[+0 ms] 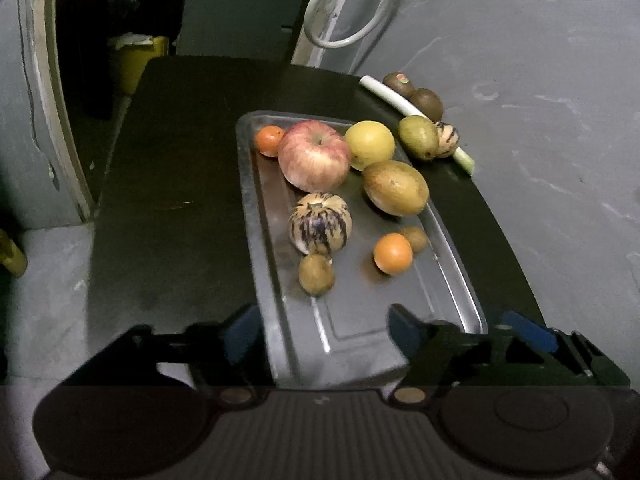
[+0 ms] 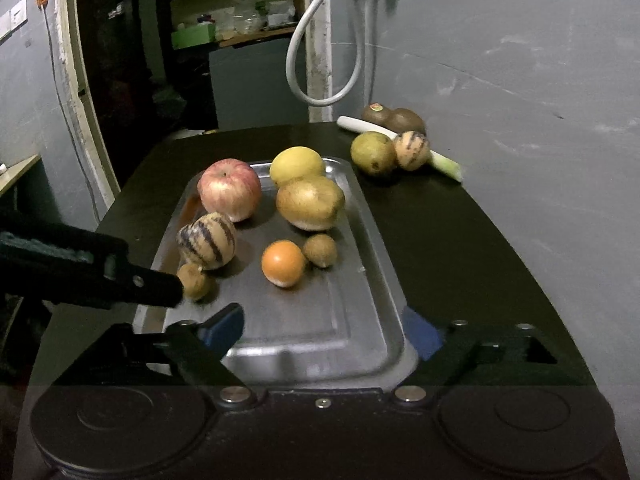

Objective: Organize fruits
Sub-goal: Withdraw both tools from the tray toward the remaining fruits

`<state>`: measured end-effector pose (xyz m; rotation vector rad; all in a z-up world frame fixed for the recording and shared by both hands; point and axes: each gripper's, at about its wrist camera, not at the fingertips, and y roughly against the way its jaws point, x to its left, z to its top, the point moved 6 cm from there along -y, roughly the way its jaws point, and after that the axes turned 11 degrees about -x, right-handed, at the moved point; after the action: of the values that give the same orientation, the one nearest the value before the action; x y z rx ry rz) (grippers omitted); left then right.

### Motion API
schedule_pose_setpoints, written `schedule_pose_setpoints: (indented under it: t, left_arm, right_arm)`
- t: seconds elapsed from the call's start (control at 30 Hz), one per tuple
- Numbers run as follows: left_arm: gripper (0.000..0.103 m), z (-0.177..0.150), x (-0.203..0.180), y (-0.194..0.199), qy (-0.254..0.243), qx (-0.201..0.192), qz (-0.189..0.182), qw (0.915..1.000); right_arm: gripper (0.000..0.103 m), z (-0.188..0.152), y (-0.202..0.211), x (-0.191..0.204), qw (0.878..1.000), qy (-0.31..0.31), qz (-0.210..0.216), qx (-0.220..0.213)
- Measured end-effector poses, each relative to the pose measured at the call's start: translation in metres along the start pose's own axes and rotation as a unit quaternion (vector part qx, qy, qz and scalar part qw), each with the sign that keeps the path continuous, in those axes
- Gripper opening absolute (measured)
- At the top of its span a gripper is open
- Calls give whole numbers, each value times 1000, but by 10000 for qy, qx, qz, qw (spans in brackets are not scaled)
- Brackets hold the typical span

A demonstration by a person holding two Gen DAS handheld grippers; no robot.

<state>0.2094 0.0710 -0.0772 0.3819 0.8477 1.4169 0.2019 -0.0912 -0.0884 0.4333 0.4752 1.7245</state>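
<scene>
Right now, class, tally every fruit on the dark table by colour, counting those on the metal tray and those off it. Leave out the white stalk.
Orange round fruits: 2
Red apple: 1
Yellow round fruit: 1
Large golden-brown oval fruit: 1
Cream fruits with purple stripes: 2
Small brown fruits: 4
Greenish oval fruit: 1
Total: 12

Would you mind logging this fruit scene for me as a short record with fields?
surface: dark table
container: metal tray
on tray: apple, yellow citrus, striped melon, orange, brownish-yellow fruit, two small brown fruits
off tray: two kiwis, green fruit, small striped melon, leek stalk
left gripper: open, empty
right gripper: open, empty
</scene>
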Motion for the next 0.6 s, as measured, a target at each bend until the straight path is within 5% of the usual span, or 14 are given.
schedule_pose_setpoints:
  t: [0.2, 0.6]
  left_arm:
    - [99, -15, 5, 36, -351, -43, 23, 9994]
    - [103, -58, 3, 64, -1001, 458, 121, 9939]
  right_arm:
    - [100, -13, 41, -4, 9995, -94, -226, 183]
    - [102, -23, 79, -22, 9918, -185, -1078, 662]
